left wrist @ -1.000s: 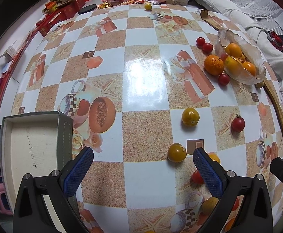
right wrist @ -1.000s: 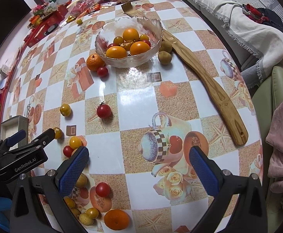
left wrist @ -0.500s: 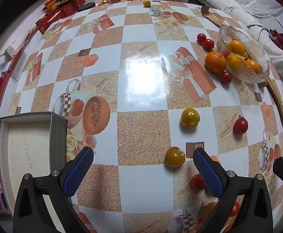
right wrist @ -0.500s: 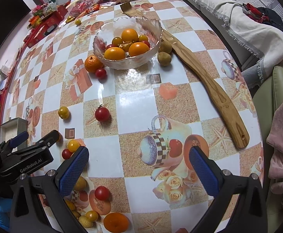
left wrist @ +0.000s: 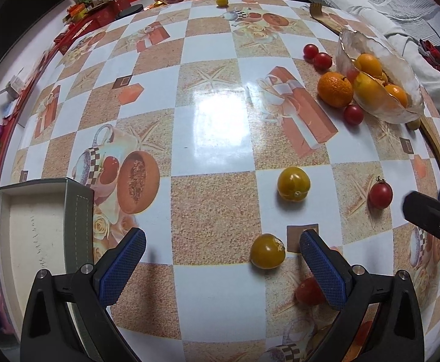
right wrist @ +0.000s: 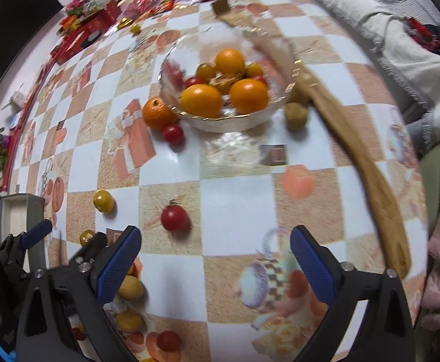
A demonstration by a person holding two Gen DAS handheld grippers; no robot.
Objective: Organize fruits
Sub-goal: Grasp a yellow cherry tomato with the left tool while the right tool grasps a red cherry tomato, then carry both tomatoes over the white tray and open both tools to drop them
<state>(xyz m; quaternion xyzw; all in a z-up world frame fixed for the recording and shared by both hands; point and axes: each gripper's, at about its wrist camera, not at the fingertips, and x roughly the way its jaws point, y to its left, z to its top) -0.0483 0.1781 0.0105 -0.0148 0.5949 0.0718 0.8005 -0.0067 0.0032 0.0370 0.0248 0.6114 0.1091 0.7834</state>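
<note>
Fruit lies scattered over a patterned table. In the left wrist view my left gripper (left wrist: 223,267) points steeply down, jaws wide and closing. A yellow tomato (left wrist: 267,251) lies between them near the right finger, untouched. Beyond it are a second yellow tomato (left wrist: 293,184) and a red tomato (left wrist: 380,192). The glass bowl (left wrist: 407,111) at the far right holds oranges. In the blurred right wrist view my right gripper (right wrist: 213,262) is also wide and closing, with nothing between its jaws. A red tomato (right wrist: 174,217) lies just ahead of its left finger. The glass bowl (right wrist: 283,102) lies farther back.
An open grey box (left wrist: 81,211) stands at the table's left edge. A long wooden paddle (right wrist: 355,150) runs down the right side past the bowl. An orange (right wrist: 158,113), red tomatoes and brownish fruit (right wrist: 295,116) ring the bowl. Several fruits lie under the right gripper. Packets crowd the far edge.
The right gripper has moved forward and down toward the red tomato and the bowl, and shows further in the left view. Both pairs of jaws have narrowed slightly. The left gripper has barely shifted.
</note>
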